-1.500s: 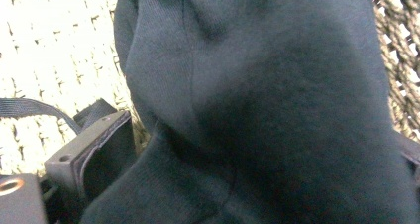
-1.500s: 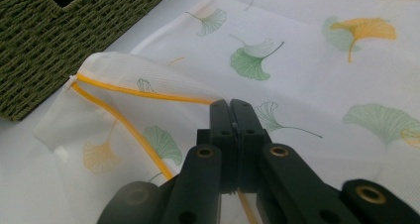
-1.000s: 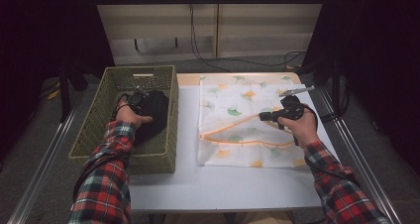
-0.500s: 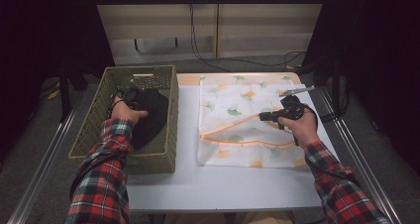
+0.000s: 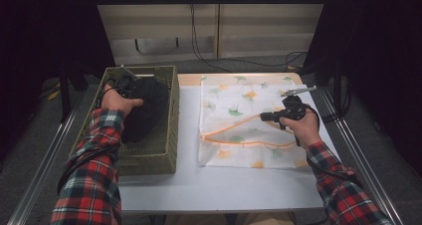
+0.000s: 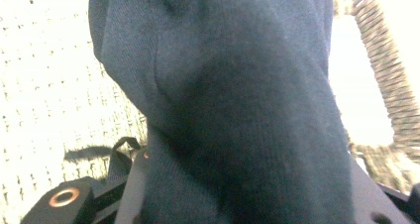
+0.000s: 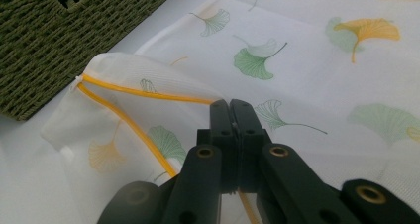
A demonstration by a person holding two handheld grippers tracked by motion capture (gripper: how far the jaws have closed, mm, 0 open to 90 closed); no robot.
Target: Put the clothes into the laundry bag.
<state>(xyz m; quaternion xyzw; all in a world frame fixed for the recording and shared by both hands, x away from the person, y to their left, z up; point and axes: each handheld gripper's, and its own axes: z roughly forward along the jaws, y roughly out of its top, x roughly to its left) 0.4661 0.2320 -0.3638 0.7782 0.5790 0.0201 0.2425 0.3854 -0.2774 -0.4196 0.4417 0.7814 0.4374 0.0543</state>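
One basket [image 5: 164, 158], one dark garment [image 5: 147, 108], one leaf-print bag [image 5: 239, 110].

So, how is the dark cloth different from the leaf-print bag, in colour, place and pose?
The dark cloth is plain and nearly black; the bag is white with green and yellow leaves and orange edging. The cloth is bunched in the basket; the bag lies mostly flat on the table, its opening edge lifted. The cloth is clamped in the left claw; the bag's orange edge is clamped in the right claw. Both are soft fabric.
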